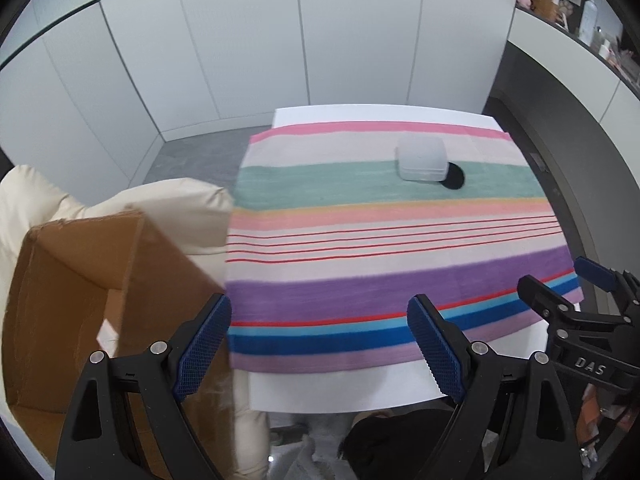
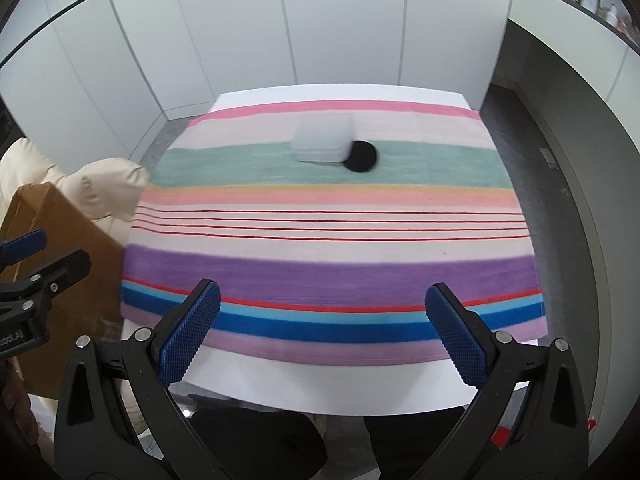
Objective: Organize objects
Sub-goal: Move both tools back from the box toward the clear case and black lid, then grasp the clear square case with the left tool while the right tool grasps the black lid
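Left tool (image 1: 319, 332) wide, holding nothing; right tool (image 2: 323, 320) wide, holding nothing, both above near edge of white desk (image 2: 320, 384). Striped cloth (image 2: 328, 216) covers desk. Far on cloth, on green stripe: translucent white box (image 2: 322, 140), black round object (image 2: 362, 157) touching its right side. Beyond desk: white panel wall (image 2: 280, 32), grey floor. Left wrist view alone looks into open cardboard box (image 1: 80, 300) beside cream cushion (image 1: 172, 208); cluttered shelf (image 1: 580, 8) clearer there.
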`<state>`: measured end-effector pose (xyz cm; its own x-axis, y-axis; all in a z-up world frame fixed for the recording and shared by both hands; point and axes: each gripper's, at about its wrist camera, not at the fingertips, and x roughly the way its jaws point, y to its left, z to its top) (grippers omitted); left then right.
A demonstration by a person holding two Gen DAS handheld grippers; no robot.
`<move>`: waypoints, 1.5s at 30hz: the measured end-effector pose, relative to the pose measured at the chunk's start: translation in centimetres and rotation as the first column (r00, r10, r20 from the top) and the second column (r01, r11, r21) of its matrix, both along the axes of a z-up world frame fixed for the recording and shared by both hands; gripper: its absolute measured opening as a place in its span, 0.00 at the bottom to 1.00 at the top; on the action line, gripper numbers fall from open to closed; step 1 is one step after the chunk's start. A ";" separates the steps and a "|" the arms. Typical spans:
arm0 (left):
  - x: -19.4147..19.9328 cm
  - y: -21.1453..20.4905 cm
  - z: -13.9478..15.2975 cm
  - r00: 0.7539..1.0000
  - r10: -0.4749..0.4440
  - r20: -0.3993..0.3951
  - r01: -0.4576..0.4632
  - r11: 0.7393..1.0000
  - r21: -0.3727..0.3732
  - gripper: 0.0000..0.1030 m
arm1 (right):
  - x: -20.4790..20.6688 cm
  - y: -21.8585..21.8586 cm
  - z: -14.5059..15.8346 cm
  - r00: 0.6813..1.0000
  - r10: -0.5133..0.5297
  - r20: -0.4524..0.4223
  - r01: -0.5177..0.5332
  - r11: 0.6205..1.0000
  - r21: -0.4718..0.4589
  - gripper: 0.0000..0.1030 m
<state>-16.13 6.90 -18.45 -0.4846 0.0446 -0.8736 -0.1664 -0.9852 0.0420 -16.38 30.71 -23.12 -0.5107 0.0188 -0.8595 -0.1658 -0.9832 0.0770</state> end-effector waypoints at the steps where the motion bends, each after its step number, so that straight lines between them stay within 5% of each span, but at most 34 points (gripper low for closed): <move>1: -0.1 0.4 0.0 1.000 -0.006 0.000 0.006 1.000 0.006 0.88 | 0.0 0.4 -0.2 1.000 -0.005 -0.001 0.005 1.000 0.003 1.00; 9: -2.4 4.5 -1.1 0.997 -0.067 -0.042 0.067 0.998 -0.007 0.88 | -1.0 4.4 -2.7 0.999 -0.047 0.021 0.047 0.999 -0.004 1.00; 16: -6.6 9.0 -5.3 0.995 -0.101 -0.013 0.101 0.995 0.001 0.88 | -3.4 7.1 -5.5 0.998 -0.043 0.041 0.043 0.999 0.015 1.00; 22: -11.3 11.9 -8.9 0.991 -0.133 0.032 0.128 0.982 0.139 0.88 | -6.3 8.5 -8.0 0.999 -0.011 0.043 0.010 1.000 0.028 1.00; 34: -21.9 16.5 -13.9 0.980 -0.156 0.128 0.119 0.959 0.256 0.89 | -10.7 9.5 -11.6 0.999 0.027 0.031 -0.027 0.999 -0.020 1.00; 43: -25.5 17.8 -16.6 0.981 -0.138 0.133 0.106 0.970 0.220 0.89 | -14.0 9.1 -12.8 0.997 0.068 0.019 -0.068 0.997 -0.038 1.00; 45: -25.6 18.2 -16.6 0.983 -0.155 0.094 0.134 0.971 0.197 0.82 | -14.9 8.8 -13.0 0.997 0.079 0.016 -0.078 0.996 -0.038 1.00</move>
<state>-41.69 25.10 -35.03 -0.3645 0.2763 -0.8893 -0.3011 -0.9386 -0.1682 -31.30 39.53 -36.16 -0.4941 -0.0528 -0.8678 -0.0897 -0.9897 0.1113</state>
